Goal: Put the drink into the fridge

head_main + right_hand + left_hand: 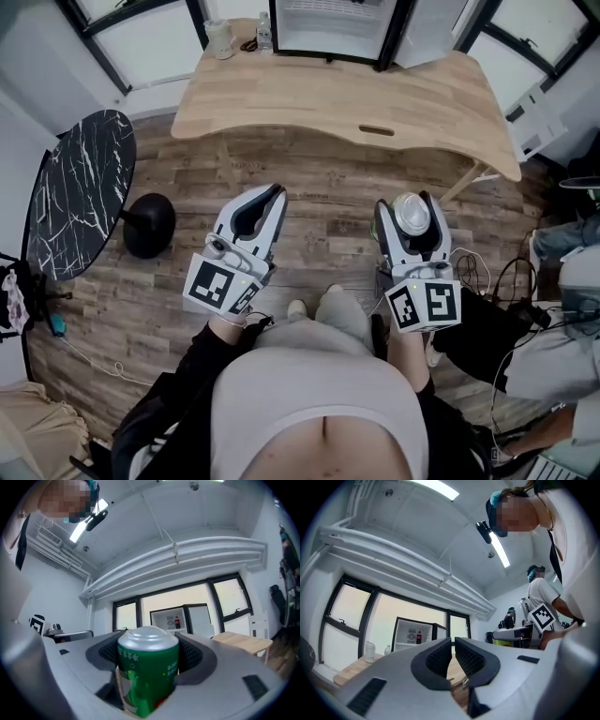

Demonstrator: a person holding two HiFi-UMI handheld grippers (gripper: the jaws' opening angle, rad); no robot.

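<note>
A green drink can (147, 667) with a silver top (411, 214) stands upright between the jaws of my right gripper (409, 208), which is shut on it. The right gripper view shows the jaws (149, 644) pressed against both sides of the can. My left gripper (265, 199) hangs to the left at about the same height, shut with nothing in it (453, 644). The small fridge (342, 28) stands on the far side of the wooden table with its door swung open to the right. Inside it (176, 619) stands a cola bottle (418, 637).
The wooden table (347, 98) lies between me and the fridge, with a white jug (218, 39) and a small bottle (263, 33) at its back left corner. A round black marble table (80, 187) stands left. A person (572, 356) and cables are at right.
</note>
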